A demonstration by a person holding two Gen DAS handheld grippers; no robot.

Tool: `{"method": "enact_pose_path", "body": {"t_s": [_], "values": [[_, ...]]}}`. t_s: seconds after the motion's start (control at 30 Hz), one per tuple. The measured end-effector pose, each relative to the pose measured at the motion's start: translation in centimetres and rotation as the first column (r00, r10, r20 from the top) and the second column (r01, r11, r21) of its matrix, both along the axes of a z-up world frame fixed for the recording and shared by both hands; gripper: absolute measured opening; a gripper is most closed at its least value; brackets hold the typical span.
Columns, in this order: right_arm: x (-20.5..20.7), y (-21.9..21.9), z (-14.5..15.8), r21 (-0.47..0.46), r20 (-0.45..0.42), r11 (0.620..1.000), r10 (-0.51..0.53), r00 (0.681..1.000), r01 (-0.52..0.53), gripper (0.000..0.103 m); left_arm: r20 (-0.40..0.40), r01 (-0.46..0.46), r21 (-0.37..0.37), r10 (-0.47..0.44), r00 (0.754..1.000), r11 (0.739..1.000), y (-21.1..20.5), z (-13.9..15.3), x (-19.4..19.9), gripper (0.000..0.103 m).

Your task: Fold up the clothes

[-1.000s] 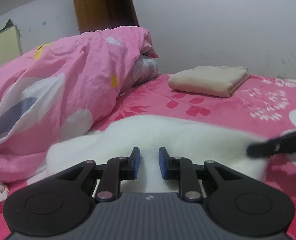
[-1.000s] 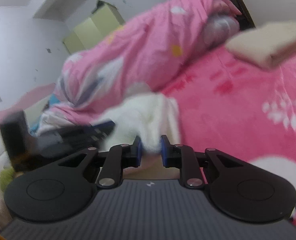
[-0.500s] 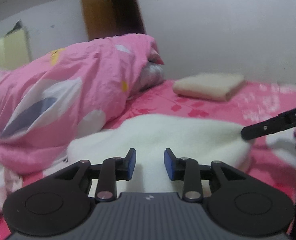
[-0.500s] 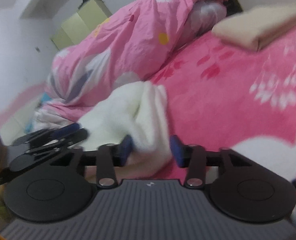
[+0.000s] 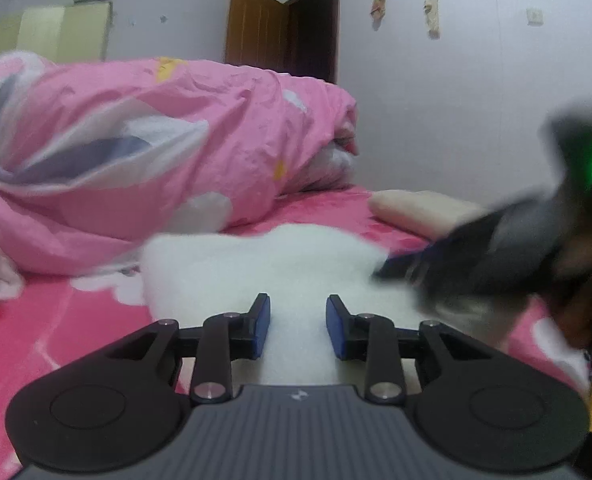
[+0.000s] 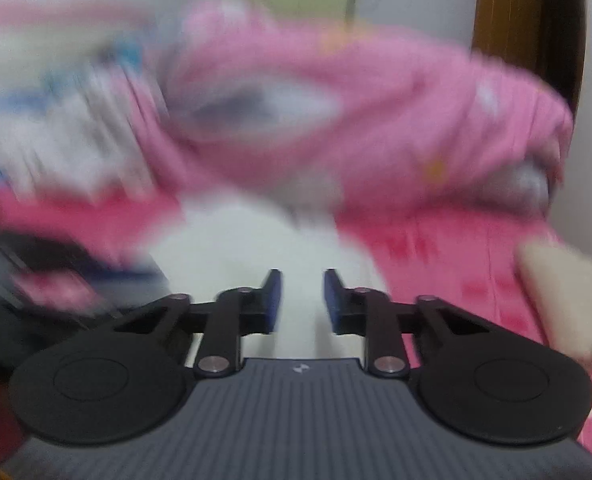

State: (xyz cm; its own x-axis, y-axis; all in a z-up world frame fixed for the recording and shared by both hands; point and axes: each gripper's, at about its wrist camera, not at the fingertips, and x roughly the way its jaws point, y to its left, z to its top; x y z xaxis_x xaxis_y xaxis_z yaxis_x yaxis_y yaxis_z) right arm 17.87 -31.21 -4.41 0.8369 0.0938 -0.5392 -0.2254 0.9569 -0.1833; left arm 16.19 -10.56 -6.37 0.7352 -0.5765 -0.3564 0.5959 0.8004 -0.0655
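Two tongs, left point(image 5: 297, 326) and right point(image 6: 299, 300), hover slightly parted and empty, the right just closing, over one white garment point(image 5: 264, 264); one folded beige cloth point(image 5: 419, 210) lies far right.

Soft, even indoor light, no hard shadows. The right wrist view is heavily motion-blurred; the left is sharper, with fisheye bending and dark corners.

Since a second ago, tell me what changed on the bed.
The right tool let go of the white fleece and rolled level; its jaws have just been closing, nothing visibly pinched. The fleece lies on the bed. Folded beige cloth and pink duvet stayed put.
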Motion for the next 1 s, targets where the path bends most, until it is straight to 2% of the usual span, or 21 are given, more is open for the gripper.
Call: {"method": "enact_pose_path", "body": {"t_s": [0.1,0.17,0.27,0.33,0.4,0.5,0.53,0.57,0.73,0.8,0.83,0.9,0.97,1.0], "values": [[0.7,-0.3,-0.3,-0.006,-0.029,1.0,-0.005,1.0,0.004,0.014,-0.004,0.015,-0.037,-0.015,1.0,0.999,0.2,-0.4,0.3,0.031],[1.0,1.0,1.1,-0.091,-0.051,0.996,0.005,0.999,-0.009,0.013,-0.023,0.022,-0.076,-0.024,0.999,0.997,0.8,-0.6,0.6,0.031],[2.0,3.2,3.8,-0.145,-0.003,0.989,0.035,0.999,-0.035,0.013,-0.046,0.037,-0.12,-0.043,0.998,0.992,1.3,-0.9,1.0,0.03],[3.2,4.7,5.1,-0.16,0.05,0.985,0.066,0.997,-0.058,0.013,-0.046,0.04,-0.123,-0.046,0.998,0.992,1.4,-0.9,1.0,0.03],[4.8,5.4,4.7,-0.163,0.051,0.983,0.099,0.994,-0.089,0.012,-0.049,0.044,-0.129,-0.051,0.998,0.991,1.5,-0.9,1.1,0.03],[8.1,4.1,-0.9,-0.239,-0.08,0.969,0.049,0.996,-0.067,0.012,-0.066,0.07,-0.152,-0.081,0.995,0.986,1.6,-1.1,1.3,0.03],[8.3,3.3,-1.5,-0.201,-0.081,0.978,0.034,0.996,-0.05,0.012,-0.068,0.069,-0.155,-0.08,0.994,0.986,1.6,-1.1,1.3,0.03],[8.1,2.5,-1.7,-0.142,-0.07,0.989,0.02,0.997,-0.03,0.012,-0.062,0.069,-0.154,-0.08,0.995,0.986,1.5,-1.1,1.1,0.03],[8.2,4.7,-0.1,-0.255,-0.091,0.966,0.026,0.996,-0.048,0.012,-0.071,0.069,-0.166,-0.082,0.994,0.984,1.7,-1.2,1.1,0.029],[8.3,5.5,2.1,-0.257,-0.029,0.965,0.039,0.999,-0.045,0.011,-0.07,0.069,-0.167,-0.082,0.994,0.984,1.7,-1.2,1.1,0.029],[8.7,5.5,2.3,-0.257,-0.016,0.966,0.029,0.999,-0.032,0.011,-0.069,0.069,-0.165,-0.082,0.994,0.984,1.7,-1.2,1.1,0.029],[9.9,5.2,1.9,-0.254,-0.009,0.967,-0.001,1.0,-0.001,0.012,-0.069,0.07,-0.165,-0.082,0.994,0.984,1.7,-1.2,1.0,0.029],[11.5,3.3,-2.3,-0.285,-0.073,0.958,-0.052,0.996,0.03,0.01,-0.074,0.089,-0.168,-0.102,0.992,0.982,1.5,-1.2,1.1,0.029],[11.3,2.2,-3.1,-0.242,-0.056,0.969,-0.06,0.997,0.044,0.01,-0.065,0.083,-0.16,-0.095,0.993,0.984,1.4,-1.2,0.9,0.029]]}}
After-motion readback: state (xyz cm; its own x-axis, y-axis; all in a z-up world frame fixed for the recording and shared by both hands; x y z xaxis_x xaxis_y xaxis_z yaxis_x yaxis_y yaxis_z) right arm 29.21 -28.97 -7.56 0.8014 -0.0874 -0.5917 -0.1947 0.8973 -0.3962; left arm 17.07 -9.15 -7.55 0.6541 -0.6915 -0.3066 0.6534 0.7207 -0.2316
